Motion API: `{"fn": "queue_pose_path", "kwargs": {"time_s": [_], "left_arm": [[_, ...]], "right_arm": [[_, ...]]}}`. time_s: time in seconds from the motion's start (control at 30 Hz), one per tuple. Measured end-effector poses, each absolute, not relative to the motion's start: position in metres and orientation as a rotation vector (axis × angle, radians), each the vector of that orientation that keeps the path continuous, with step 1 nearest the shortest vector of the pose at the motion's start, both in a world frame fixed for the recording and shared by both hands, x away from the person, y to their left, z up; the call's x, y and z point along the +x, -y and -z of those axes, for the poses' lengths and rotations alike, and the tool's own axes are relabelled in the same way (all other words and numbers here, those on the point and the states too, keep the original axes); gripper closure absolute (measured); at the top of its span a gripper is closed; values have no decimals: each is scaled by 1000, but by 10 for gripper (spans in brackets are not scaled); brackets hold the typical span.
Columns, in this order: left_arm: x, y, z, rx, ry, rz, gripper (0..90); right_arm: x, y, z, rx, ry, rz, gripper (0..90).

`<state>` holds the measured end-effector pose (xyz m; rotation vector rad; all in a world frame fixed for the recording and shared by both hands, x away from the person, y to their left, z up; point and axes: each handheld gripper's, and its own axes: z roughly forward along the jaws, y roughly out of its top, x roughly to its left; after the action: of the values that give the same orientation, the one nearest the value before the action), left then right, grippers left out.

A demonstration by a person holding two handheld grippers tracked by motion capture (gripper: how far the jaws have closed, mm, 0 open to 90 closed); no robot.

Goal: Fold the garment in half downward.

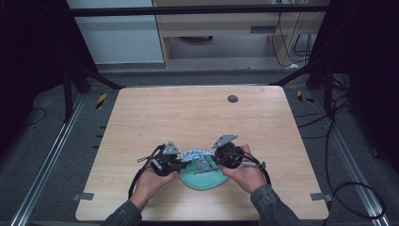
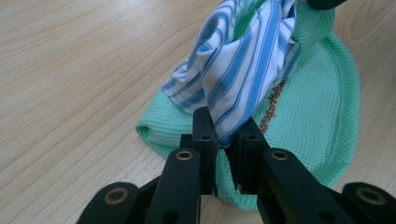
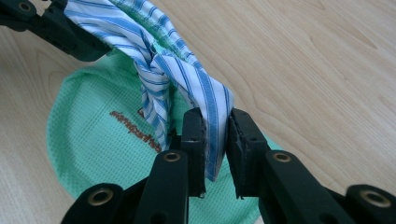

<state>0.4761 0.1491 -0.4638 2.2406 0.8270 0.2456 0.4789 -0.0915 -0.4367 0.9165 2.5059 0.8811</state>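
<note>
Landmark: the green mesh cloth (image 1: 203,181) is lying flat on the wooden table (image 1: 197,117), near the table's edge closest to the person; every place below is given relative to it.

Green mesh cloth: it is showing a rounded outline and a short line of orange lettering on its upper face, readable in both gripper views (image 2: 322,130) (image 3: 93,154), though the words are too small to make out.

Striped cloth: a blue-and-white striped cloth (image 1: 197,154) is hanging just above the far part of the green mesh cloth, stretched between the two grippers. In the left gripper view it (image 2: 238,70) is bunching and twisting, and in the right gripper view it (image 3: 177,74) is looking knotted or wound on itself midway.

Left gripper: the left gripper (image 1: 176,162) is sitting at the left edge of the green mesh cloth, its jaws pinching one end of the striped cloth (image 2: 223,135).

Right gripper: the right gripper (image 1: 217,160) is sitting at the right edge of the green mesh cloth, its jaws clamping the other end of the striped cloth (image 3: 215,140).

Hands: the left hand (image 1: 150,181) and right hand (image 1: 247,174) are gripping the tools on either side of the green mesh cloth.

Other: a small dark round disc (image 1: 232,98) is resting on the table well beyond the green mesh cloth, near the far edge.
</note>
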Motion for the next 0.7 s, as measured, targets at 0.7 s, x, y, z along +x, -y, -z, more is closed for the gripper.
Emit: {"fn": "queue_pose_path", "kwargs": {"time_s": [0.7], "left_arm": [[484, -158, 482, 2258, -853, -270, 834]], "right_arm": [[469, 86, 452, 923, -2520, -911, 762]]}}
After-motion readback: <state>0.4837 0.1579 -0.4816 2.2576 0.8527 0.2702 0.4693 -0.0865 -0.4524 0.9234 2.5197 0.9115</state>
